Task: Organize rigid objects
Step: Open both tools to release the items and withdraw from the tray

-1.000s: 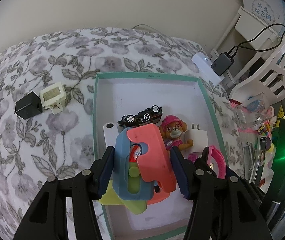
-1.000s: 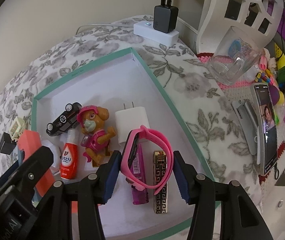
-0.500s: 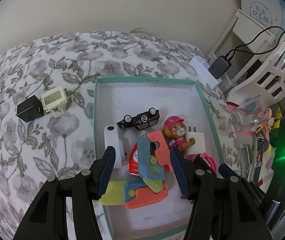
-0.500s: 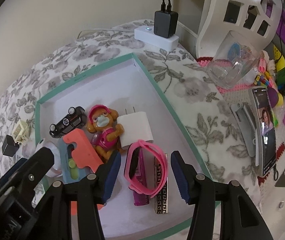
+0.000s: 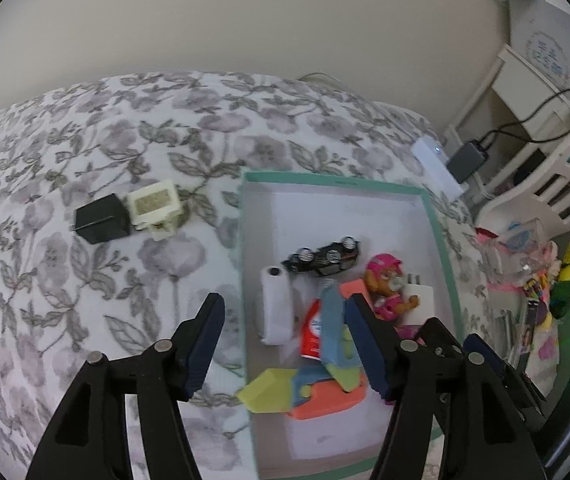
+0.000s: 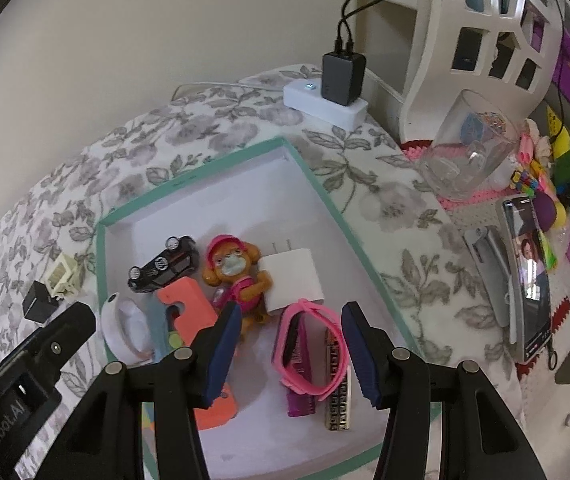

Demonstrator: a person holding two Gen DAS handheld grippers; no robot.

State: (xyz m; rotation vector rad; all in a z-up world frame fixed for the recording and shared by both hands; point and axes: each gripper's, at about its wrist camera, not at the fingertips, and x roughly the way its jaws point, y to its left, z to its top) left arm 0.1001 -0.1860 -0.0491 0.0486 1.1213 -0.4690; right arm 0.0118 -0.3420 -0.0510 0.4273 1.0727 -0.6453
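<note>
The right gripper (image 6: 291, 350) hovers open above a pink wristband (image 6: 317, 350) in the teal-rimmed box (image 6: 317, 190)

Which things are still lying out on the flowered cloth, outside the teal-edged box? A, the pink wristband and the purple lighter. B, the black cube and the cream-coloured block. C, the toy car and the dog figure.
B: the black cube and the cream-coloured block lie side by side on the flowered cloth, left of the box.

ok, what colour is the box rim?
Teal green, around a white interior; the box rim shows best in the right wrist view.
</note>
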